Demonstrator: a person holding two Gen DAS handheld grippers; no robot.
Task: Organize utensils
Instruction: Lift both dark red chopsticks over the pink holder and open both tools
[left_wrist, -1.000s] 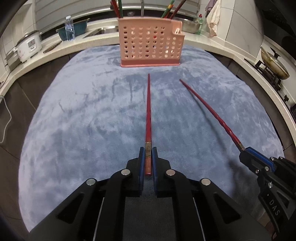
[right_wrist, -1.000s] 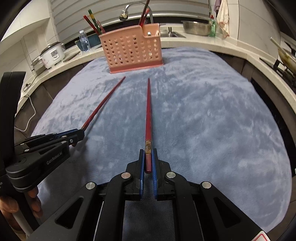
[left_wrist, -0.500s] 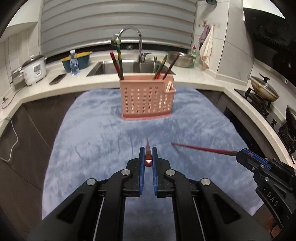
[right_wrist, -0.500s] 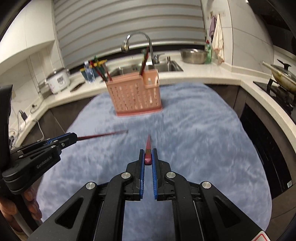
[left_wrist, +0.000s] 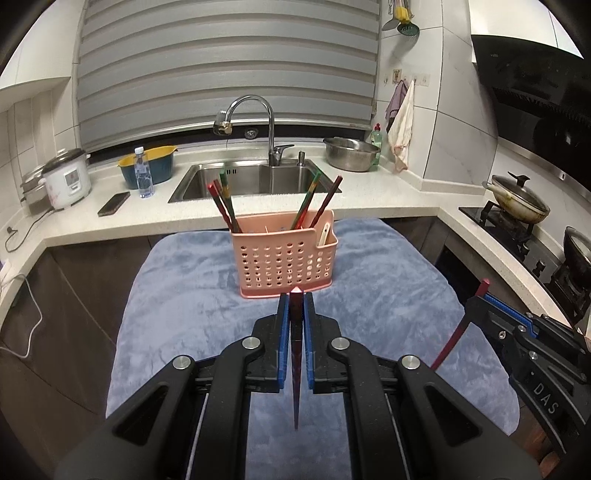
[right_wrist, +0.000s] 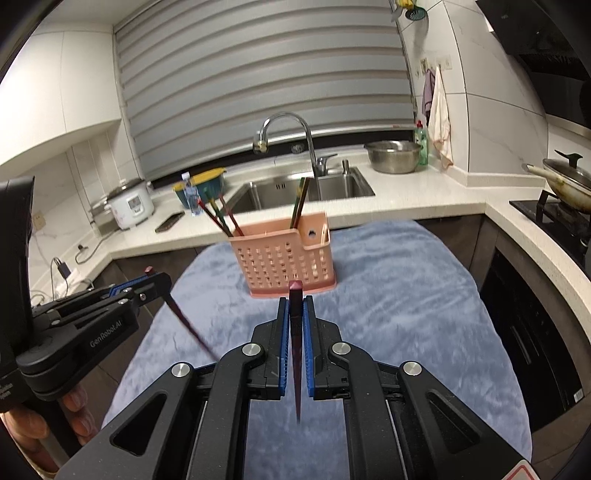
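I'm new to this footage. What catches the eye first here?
Each tool grips one dark red chopstick hanging point-down: the left tool its left chopstick, the right tool its right chopstick. Straight ahead, a pink perforated holder with more chopsticks stands on the blue cloth.

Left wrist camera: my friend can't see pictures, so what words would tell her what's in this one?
The left gripper pinches a dark red chopstick, its thin tip hanging down over a blue towel. Ahead stands a pink holder with more chopsticks in it. At the right, the right gripper holds another red chopstick.
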